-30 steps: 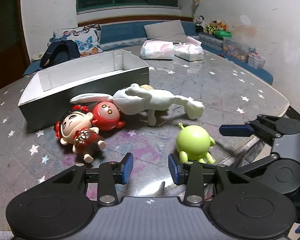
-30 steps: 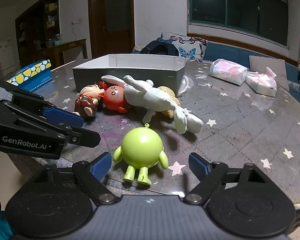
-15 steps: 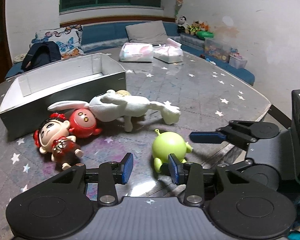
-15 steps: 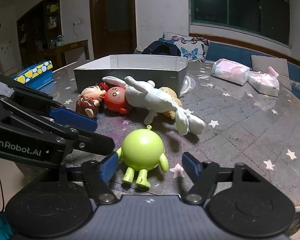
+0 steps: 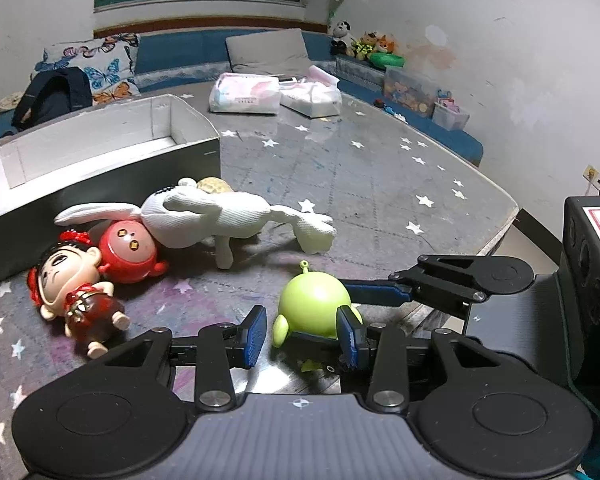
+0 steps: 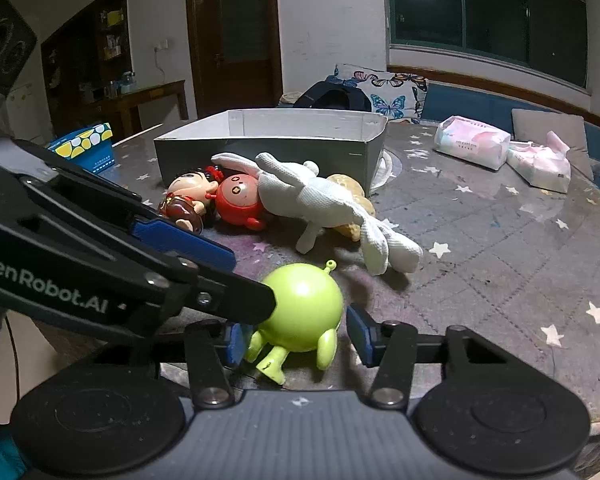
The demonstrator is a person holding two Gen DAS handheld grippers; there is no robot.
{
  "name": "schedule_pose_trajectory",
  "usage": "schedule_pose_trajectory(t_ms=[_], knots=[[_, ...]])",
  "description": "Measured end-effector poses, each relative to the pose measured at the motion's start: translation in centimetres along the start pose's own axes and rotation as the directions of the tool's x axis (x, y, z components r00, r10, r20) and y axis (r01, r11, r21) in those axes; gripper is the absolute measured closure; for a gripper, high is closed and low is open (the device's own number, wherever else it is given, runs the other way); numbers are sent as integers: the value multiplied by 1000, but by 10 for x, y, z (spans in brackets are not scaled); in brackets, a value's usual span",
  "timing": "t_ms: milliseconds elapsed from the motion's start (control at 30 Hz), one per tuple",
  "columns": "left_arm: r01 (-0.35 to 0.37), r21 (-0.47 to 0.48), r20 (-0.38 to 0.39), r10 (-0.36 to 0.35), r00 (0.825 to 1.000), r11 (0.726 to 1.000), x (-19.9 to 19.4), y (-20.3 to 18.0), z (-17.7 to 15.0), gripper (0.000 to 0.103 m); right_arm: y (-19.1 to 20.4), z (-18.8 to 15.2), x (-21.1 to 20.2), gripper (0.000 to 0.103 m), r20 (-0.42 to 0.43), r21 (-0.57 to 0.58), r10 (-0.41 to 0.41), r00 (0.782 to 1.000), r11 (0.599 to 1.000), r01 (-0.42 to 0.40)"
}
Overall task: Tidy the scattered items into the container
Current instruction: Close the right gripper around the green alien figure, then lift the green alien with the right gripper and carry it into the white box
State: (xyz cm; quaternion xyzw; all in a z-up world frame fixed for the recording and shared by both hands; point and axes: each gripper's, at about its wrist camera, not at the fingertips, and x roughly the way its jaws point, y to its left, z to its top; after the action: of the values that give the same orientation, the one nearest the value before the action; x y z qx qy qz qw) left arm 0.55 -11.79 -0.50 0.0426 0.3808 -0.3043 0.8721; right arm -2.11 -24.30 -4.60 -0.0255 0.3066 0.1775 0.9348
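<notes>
At the table's (image 5: 380, 184) near edge, we bracket the green toy (image 6: 304, 308) with our right gripper (image 6: 296, 336), jaws spread wider than the toy's round body; a blue pad stands just off each side, and we cannot tell whether either touches. Our left gripper (image 5: 302, 334) sits alongside, its jaws parted by a moderate gap and gripping nothing, the green toy lying just ahead of its right finger. Behind the toy lie a white rabbit (image 5: 220, 216), a red ball figure (image 5: 130, 250) and a doll (image 5: 74, 292) in red, bunched close together on the star-patterned surface. A tan plush (image 6: 348, 196) pokes out from under the rabbit. The grey box (image 5: 100, 168) stands just beyond them, nothing visible inside. Two tissue packs (image 5: 276, 94) rest well apart at the far side.
</notes>
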Motion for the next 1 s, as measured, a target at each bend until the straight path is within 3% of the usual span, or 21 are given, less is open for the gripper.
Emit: schedule_pose_trajectory(t_ms=[433, 600, 800, 867, 1000], knots=[[98, -91, -48, -103, 994, 991, 16, 19, 7, 61, -3, 1, 5, 54, -4, -2, 10, 1000, 1000, -10], [106, -99, -48, -111, 993, 989, 17, 20, 9, 61, -4, 4, 5, 54, -8, -9, 3, 1000, 1000, -3], [118, -94, -20, -121, 993, 989, 7, 19, 16, 62, -5, 13, -2, 54, 6, -27, -9, 1000, 1000, 9], [125, -89, 4, -125, 992, 988, -1, 18, 22, 68, -4, 21, -6, 54, 21, -42, -9, 1000, 999, 10], [122, -76, 56, -118, 991, 990, -14, 19, 39, 68, -6, 41, -12, 54, 62, -72, -7, 998, 997, 11]])
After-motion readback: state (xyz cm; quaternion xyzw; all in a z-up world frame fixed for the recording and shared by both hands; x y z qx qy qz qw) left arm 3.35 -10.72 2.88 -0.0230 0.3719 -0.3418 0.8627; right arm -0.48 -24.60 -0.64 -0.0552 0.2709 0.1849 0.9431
